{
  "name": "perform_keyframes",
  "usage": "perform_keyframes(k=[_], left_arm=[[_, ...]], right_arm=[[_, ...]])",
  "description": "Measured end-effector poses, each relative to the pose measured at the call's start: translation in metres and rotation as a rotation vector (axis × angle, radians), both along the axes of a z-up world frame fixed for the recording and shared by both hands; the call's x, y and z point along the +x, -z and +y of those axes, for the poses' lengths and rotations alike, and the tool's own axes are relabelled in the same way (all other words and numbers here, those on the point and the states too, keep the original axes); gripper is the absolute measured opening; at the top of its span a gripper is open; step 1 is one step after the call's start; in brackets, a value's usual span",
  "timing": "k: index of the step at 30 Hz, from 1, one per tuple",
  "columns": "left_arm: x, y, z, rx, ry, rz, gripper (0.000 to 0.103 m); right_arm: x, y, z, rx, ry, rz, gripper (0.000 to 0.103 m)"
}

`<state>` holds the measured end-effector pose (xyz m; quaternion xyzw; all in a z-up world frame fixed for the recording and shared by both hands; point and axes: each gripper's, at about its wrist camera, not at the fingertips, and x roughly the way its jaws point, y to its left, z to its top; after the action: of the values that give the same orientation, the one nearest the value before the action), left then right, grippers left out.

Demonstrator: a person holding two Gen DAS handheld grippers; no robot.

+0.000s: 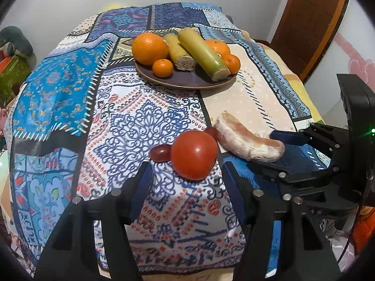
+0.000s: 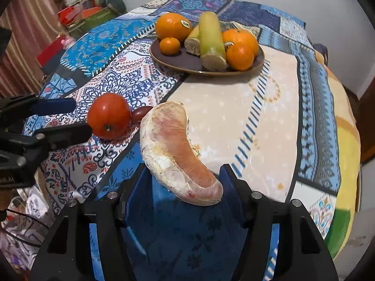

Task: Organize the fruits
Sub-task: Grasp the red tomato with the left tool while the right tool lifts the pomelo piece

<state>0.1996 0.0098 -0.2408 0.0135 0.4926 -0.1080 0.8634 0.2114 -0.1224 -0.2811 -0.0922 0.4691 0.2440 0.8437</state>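
we are at the pick-up step for the loose pieces, with the purple plate (image 1: 187, 83) already carrying oranges (image 1: 150, 48), tangerines and two sugarcane sections (image 1: 202, 53) at the far side of the cloth-covered bench (image 1: 131, 126). our left claw (image 1: 185, 178) stands roughly half open on either side of the big tomato (image 1: 194, 154), its blue pads beside the fruit; we cannot tell whether they touch, so we judge it not yet gripped. two small dark red grape tomatoes (image 1: 160, 152) lie touching the big one, on its far side. our right claw (image 2: 185, 182) is also about half open, straddling the near end of the peeled pomelo segment (image 2: 173, 149), which lies on the cloth just beside the tomato; whether its pads press the flesh we cannot tell. next, we think, each claw needs to close gently, since both fruits are soft, then lift clear and carry to the plate, where free space is mostly at the near rim. the grape tomatoes may roll when the big one leaves.
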Motion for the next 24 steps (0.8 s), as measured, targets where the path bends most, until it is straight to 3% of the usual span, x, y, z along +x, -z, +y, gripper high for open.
perform_keyframes(k=[6,20,24], left_arm=[[0.011,0.006,-0.002,-0.015,0.005,0.016,0.055],[0.025,0.011,0.003,-0.087,0.004,0.024,0.050],[0.026,0.011,0.003,-0.091,0.006,0.023,0.050]], right_arm=[[0.014,0.003,0.006,0.018,-0.020,0.002,0.059],[0.038,0.003,0.024,0.001,-0.098,-0.016,0.063],[0.040,0.006,0.027,-0.010,-0.116,-0.025,0.056]])
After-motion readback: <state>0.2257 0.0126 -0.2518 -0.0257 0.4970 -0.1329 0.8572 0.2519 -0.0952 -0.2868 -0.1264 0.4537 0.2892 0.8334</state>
